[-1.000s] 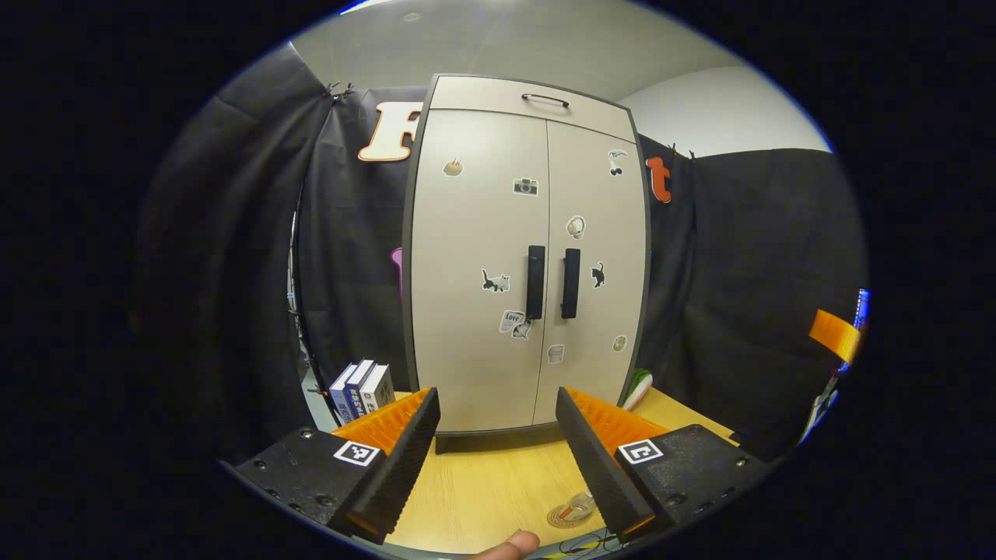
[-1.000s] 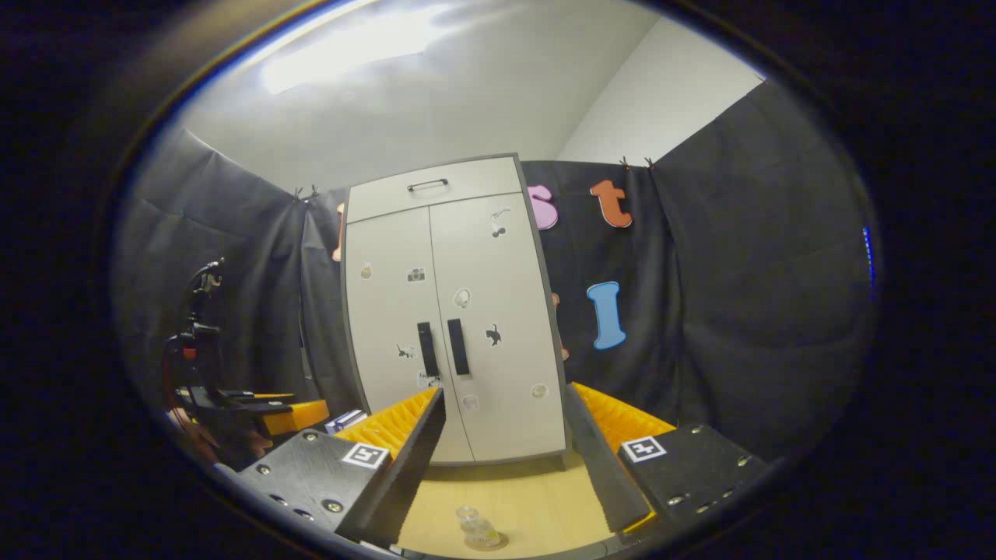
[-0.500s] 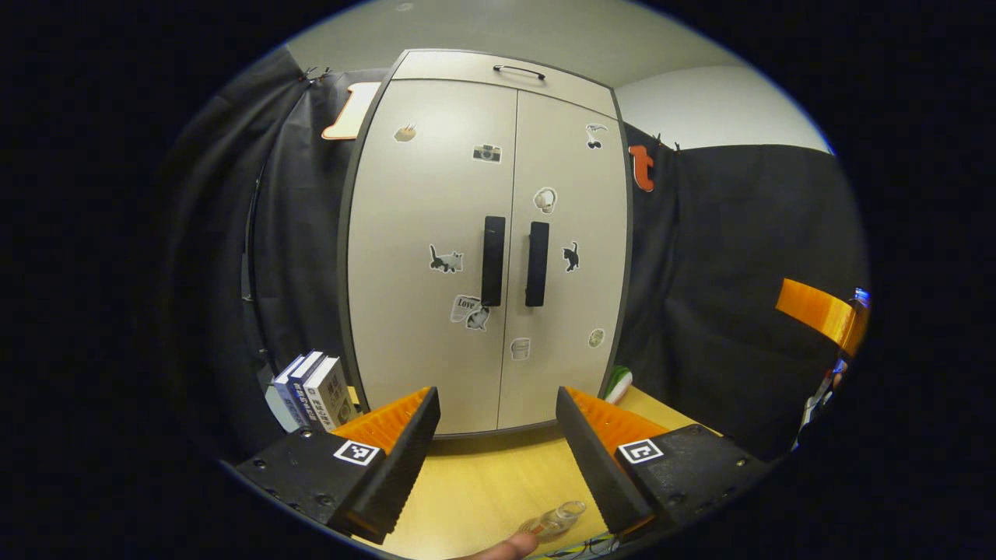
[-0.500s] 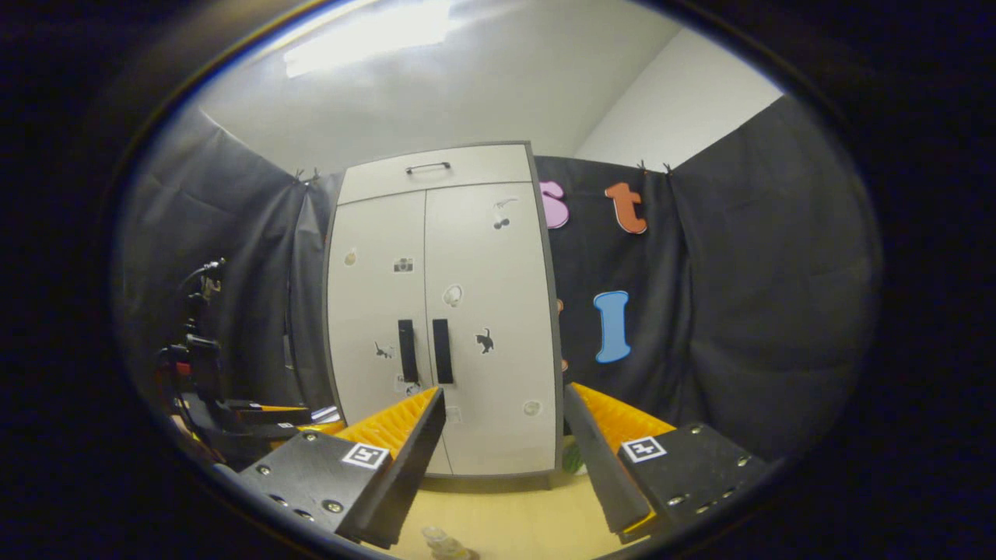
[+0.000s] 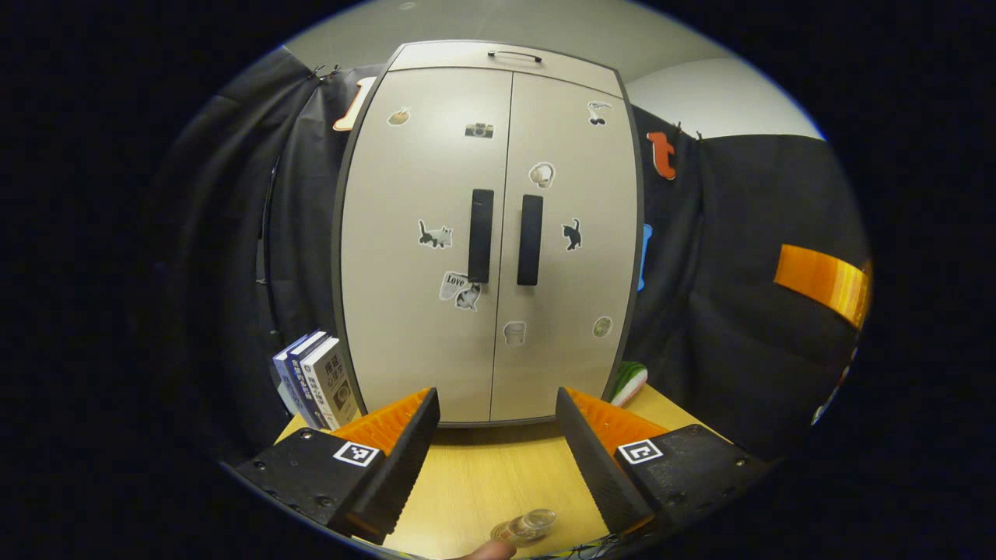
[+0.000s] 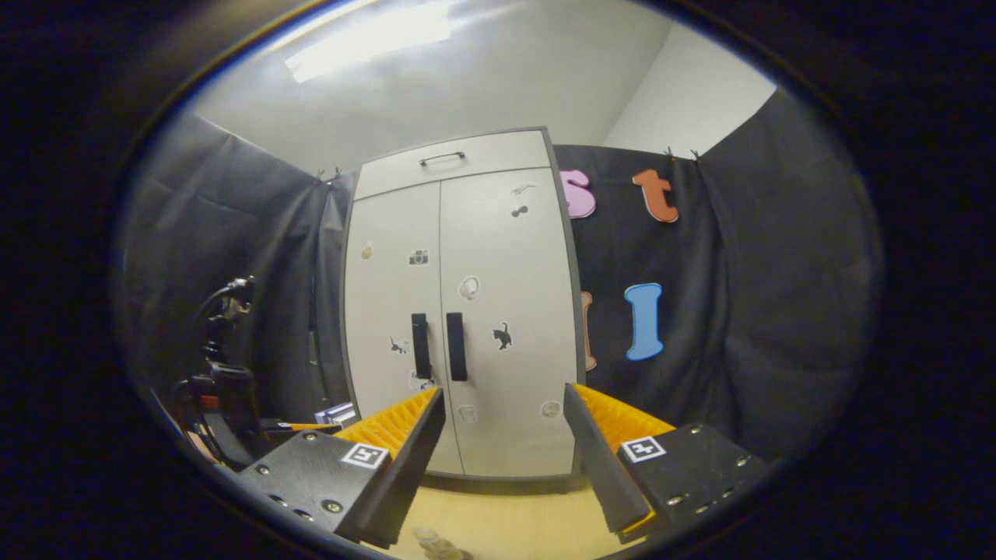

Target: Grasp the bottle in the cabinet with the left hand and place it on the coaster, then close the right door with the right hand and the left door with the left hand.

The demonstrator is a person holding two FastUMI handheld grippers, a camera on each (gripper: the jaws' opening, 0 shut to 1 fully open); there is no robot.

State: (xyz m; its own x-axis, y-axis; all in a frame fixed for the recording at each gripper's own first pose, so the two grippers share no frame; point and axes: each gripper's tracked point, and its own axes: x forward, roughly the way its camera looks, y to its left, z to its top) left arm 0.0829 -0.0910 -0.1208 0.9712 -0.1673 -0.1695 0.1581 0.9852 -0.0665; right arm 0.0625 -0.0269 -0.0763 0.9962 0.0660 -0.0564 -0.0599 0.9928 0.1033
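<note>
The pale cabinet stands at the back of the wooden table with both doors shut, their two dark handles side by side. A small clear bottle stands upright on the table, low between my left gripper's fingers; what lies under it is hidden. My left gripper is open and holds nothing, facing the doors from a short distance. My right gripper is open and empty too, farther back, facing the cabinet. The bottle shows at that view's lower edge.
Several books stand left of the cabinet, and a green and white object lies at its right foot. A fingertip shows at the bottom edge. The left gripper appears at the left of the right gripper view.
Both views have drawn closer to the cabinet and tilted up, so the bottle has slid towards their lower edges. The doors stay shut and both grippers stay open.
</note>
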